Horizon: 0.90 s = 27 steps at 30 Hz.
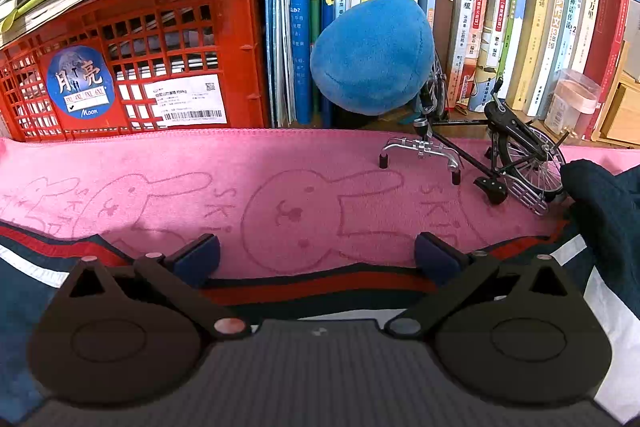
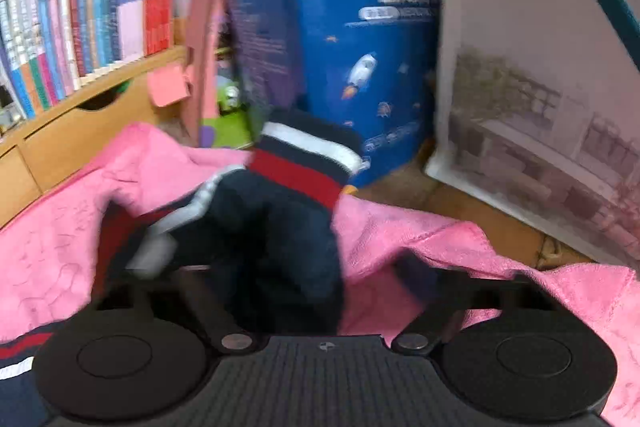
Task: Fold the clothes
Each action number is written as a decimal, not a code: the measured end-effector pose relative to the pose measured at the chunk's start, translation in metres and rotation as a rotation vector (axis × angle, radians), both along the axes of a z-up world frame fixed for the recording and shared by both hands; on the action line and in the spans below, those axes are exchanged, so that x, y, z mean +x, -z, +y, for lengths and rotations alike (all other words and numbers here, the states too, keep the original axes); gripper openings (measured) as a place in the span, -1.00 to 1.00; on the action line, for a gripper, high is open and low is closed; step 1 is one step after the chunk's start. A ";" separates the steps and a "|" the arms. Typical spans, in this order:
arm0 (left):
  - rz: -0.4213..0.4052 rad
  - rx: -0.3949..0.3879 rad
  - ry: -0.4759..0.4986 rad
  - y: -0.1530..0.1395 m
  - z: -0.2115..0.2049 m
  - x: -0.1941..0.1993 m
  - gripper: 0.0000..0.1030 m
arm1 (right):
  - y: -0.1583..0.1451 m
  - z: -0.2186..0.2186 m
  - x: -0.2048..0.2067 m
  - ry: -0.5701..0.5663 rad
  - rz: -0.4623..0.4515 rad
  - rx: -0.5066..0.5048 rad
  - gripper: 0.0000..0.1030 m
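A navy garment with red and white stripes [image 1: 312,293] lies on a pink rabbit-print towel [image 1: 256,195]. My left gripper [image 1: 316,257] is open and empty, its fingers spread just above the garment's striped edge. In the blurred right wrist view, a navy sleeve with a red and white cuff [image 2: 280,211] rises between the fingers of my right gripper [image 2: 296,275]. The fingers stand wide apart and the left one is partly hidden by cloth. The pink towel [image 2: 400,239] is bunched around it.
A red crate [image 1: 132,67] under stacked papers, a row of books [image 1: 500,7], a blue plush ball [image 1: 372,55] and a model bicycle [image 1: 492,163] line the back. A blue box [image 2: 360,47], a white box [image 2: 540,107] and wooden drawers [image 2: 80,135] stand near the right gripper.
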<state>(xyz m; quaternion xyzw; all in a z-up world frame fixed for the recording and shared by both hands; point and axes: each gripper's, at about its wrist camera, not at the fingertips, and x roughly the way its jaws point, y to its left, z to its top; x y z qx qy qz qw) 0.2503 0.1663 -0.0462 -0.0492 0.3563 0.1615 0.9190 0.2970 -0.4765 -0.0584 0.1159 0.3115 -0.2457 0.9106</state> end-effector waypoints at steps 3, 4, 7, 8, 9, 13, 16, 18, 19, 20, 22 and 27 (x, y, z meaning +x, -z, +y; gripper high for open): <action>0.001 -0.001 0.000 0.000 0.001 0.000 1.00 | -0.028 0.017 -0.014 -0.001 -0.079 -0.087 -0.73; 0.001 -0.001 0.000 0.000 0.001 0.000 1.00 | -0.041 0.023 -0.020 0.002 -0.124 -0.165 -0.73; 0.002 -0.001 0.001 0.000 0.001 0.000 1.00 | -0.079 0.040 -0.038 0.012 -0.257 -0.398 -0.74; 0.002 -0.001 0.002 0.000 0.001 0.000 1.00 | -0.089 0.040 -0.041 0.023 -0.280 -0.462 -0.74; 0.002 -0.002 0.002 -0.001 0.001 0.000 1.00 | -0.094 0.037 -0.041 0.026 -0.264 -0.488 -0.73; 0.003 -0.002 0.001 -0.001 0.001 0.000 1.00 | -0.106 0.021 -0.042 0.019 -0.166 -0.558 -0.09; 0.004 -0.003 0.001 -0.001 0.001 0.000 1.00 | -0.084 0.010 -0.035 -0.018 -0.076 -0.582 0.85; 0.004 -0.003 0.000 -0.001 0.000 0.000 1.00 | -0.073 0.015 -0.044 0.000 -0.071 -0.610 0.85; 0.005 -0.003 0.000 -0.002 0.000 0.000 1.00 | -0.072 0.019 -0.051 0.039 -0.078 -0.634 0.86; 0.005 -0.003 0.000 -0.002 0.000 0.000 1.00 | -0.071 0.024 -0.058 0.078 -0.086 -0.658 0.88; 0.005 -0.003 -0.001 -0.002 0.000 0.000 1.00 | -0.069 0.034 -0.072 0.150 -0.104 -0.705 0.94; 0.006 -0.004 0.003 -0.002 0.000 0.000 1.00 | -0.070 0.087 -0.120 -0.098 -0.248 -0.687 1.00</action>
